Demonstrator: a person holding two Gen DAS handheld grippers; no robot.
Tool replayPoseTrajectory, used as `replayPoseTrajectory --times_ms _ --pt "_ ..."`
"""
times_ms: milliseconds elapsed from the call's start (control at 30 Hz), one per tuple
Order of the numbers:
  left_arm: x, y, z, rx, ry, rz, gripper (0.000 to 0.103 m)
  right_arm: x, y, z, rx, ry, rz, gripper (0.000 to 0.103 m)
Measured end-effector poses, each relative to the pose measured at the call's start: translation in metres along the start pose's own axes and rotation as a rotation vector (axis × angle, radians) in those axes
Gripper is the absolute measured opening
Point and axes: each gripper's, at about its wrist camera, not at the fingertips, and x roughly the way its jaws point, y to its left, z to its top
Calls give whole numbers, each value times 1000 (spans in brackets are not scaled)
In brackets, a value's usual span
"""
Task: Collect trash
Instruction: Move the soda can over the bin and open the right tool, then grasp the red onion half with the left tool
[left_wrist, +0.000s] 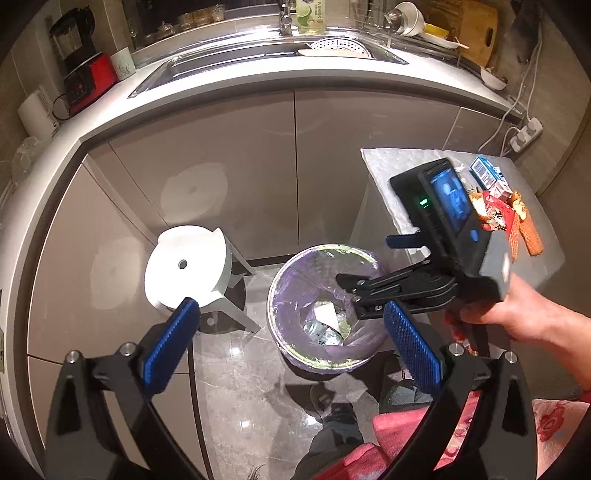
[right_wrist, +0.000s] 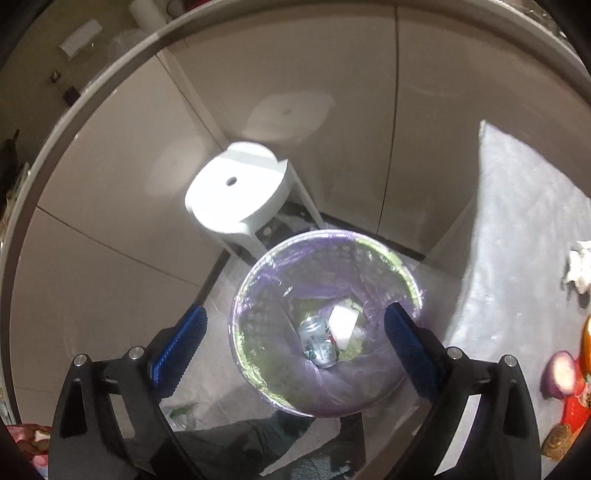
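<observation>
Right now both grippers hang above the floor by the cabinets, pointing down at the trash bin (right_wrist: 325, 321), a round basket w/ a purple liner. The right gripper (right_wrist: 295, 336) sits directly over the bin mouth in its own view; jaws spread wide, nothing btwn them, blue pads either side of the opening. Inside the bin, at the bottom: a crushed can (right_wrist: 317, 341) and a white carton-like piece (right_wrist: 343, 325) touching it, plus greenish scraps too blurred to name.

The left gripper (left_wrist: 291, 343) is also wide open and empty, bin rim visible btwn its pads. From that view the right gripper (left_wrist: 351, 291) reaches over the bin from the right, held by a hand (left_wrist: 517, 314); a phone-like screen is mounted on top of it.

White stool (left_wrist: 188, 266) stands just left of the bin, apart from it. On the bench (left_wrist: 388, 177) at right, more trash: blue-white carton (left_wrist: 487, 173), red wrapper (left_wrist: 498, 218), orange peel bits, a halved purple onion (right_wrist: 561, 373), crumpled white tissue (right_wrist: 580, 269).
</observation>
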Motion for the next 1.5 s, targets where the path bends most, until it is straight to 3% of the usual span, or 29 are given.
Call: replayPoseTrajectory --times_ms 267,467,767,900,1067,1433,1500 --pt "-1 -37 21 83 -40 -64 95 -138 -71 -22 148 -249 -151 101" --pt "18 -85 41 118 -27 -140 95 -199 -138 -58 245 -300 -274 101" --pt "65 -186 63 211 -8 -248 95 -224 -222 -105 308 -241 -335 101" --pt "99 -225 70 251 40 -298 95 -233 -248 -116 310 -236 -338 101" --pt "139 -253 78 149 63 -355 95 -244 -278 -127 314 -229 -351 101" --pt "211 -278 73 35 250 -292 66 -248 -331 -144 352 -213 -298 101" --pt "212 -282 71 41 240 -271 57 -246 -334 -144 346 -207 -284 101"
